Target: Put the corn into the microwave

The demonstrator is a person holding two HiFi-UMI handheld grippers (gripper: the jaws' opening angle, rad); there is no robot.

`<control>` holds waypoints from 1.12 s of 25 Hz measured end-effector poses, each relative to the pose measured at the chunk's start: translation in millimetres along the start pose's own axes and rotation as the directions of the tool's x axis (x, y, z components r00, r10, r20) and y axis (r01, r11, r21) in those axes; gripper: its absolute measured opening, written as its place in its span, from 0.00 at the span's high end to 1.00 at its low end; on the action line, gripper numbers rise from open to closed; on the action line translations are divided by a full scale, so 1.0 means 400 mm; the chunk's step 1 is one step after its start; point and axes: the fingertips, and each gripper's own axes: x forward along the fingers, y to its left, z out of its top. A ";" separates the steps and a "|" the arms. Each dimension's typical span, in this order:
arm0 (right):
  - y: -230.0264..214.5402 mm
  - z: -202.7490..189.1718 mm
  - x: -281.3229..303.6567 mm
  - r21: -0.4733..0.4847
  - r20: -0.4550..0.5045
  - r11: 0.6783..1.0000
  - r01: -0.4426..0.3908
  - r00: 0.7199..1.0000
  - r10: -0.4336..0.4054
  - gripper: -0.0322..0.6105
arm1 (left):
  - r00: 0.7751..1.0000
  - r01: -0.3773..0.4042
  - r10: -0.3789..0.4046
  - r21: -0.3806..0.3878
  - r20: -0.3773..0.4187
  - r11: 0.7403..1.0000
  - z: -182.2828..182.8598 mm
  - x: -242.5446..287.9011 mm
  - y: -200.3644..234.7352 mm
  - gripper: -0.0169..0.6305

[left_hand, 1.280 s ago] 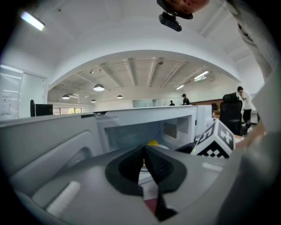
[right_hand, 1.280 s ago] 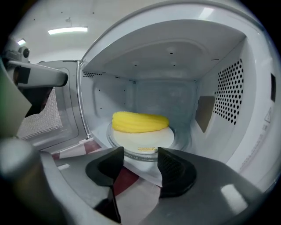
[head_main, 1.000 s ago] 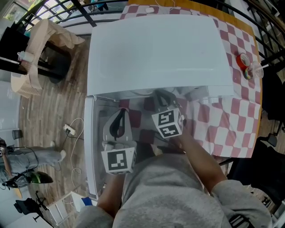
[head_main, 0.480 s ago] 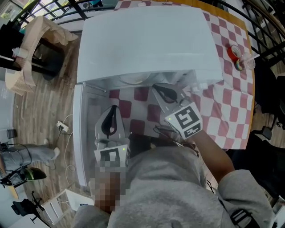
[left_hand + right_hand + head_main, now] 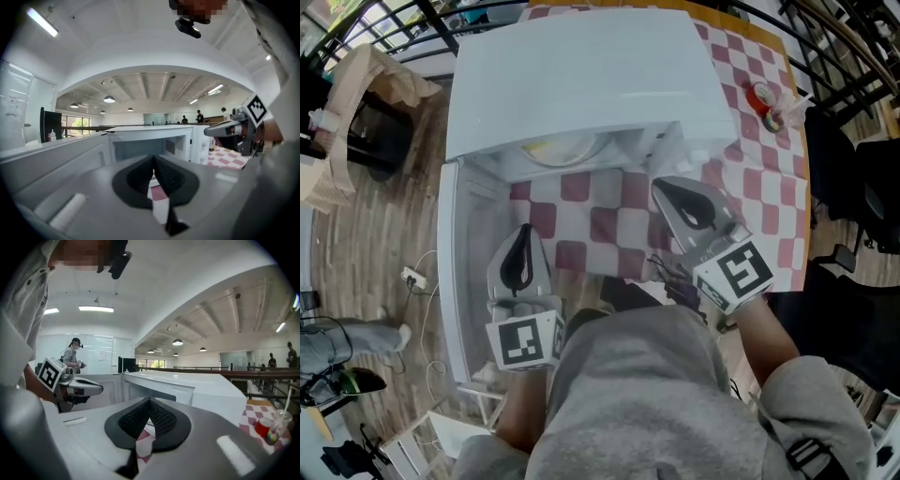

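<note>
The white microwave stands on the checked tablecloth with its door swung open to the left. Just inside its mouth a pale yellow thing, seemingly the corn, lies on a white plate. My left gripper hovers beside the open door, shut and empty, and it faces the cavity in the left gripper view. My right gripper is raised in front of the microwave's right side. It is shut with nothing in it. Each gripper view shows the other gripper off to one side.
A clear plastic cup with a straw and a red lid stands on the cloth to the right of the microwave. On the wooden floor at the left, a brown paper bag rests on a dark chair. Black railings run along the back.
My right gripper has drawn back from the microwave's mouth and risen toward the right. My left gripper has backed off a little along the door. Both stay shut.
</note>
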 end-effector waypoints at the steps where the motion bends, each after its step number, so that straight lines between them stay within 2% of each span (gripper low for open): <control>1: 0.007 -0.001 -0.017 -0.037 -0.003 0.999 0.010 1.000 -0.010 0.95 | 1.000 0.004 -0.004 -0.003 0.003 1.000 -0.002 -0.021 -0.006 0.96; 4: 0.038 -0.009 -0.067 -0.078 -0.009 0.996 0.036 0.999 -0.037 0.95 | 1.000 0.010 -0.010 -0.007 0.011 1.000 -0.011 -0.093 -0.021 0.96; 17: 0.303 -0.038 -0.329 0.055 0.012 0.995 0.078 0.997 -0.079 0.95 | 0.999 -0.013 0.013 -0.024 0.034 1.000 -0.053 -0.473 -0.108 0.96; 20: 0.343 -0.040 -0.368 0.065 -0.006 0.994 0.086 0.996 -0.086 0.95 | 0.998 -0.009 0.010 -0.006 0.054 1.000 -0.042 -0.526 -0.121 0.96; 28: 0.413 -0.022 -0.391 0.021 -0.019 0.997 0.079 0.997 -0.079 0.95 | 0.997 -0.013 0.016 -0.032 0.072 0.999 -0.029 -0.585 -0.105 0.96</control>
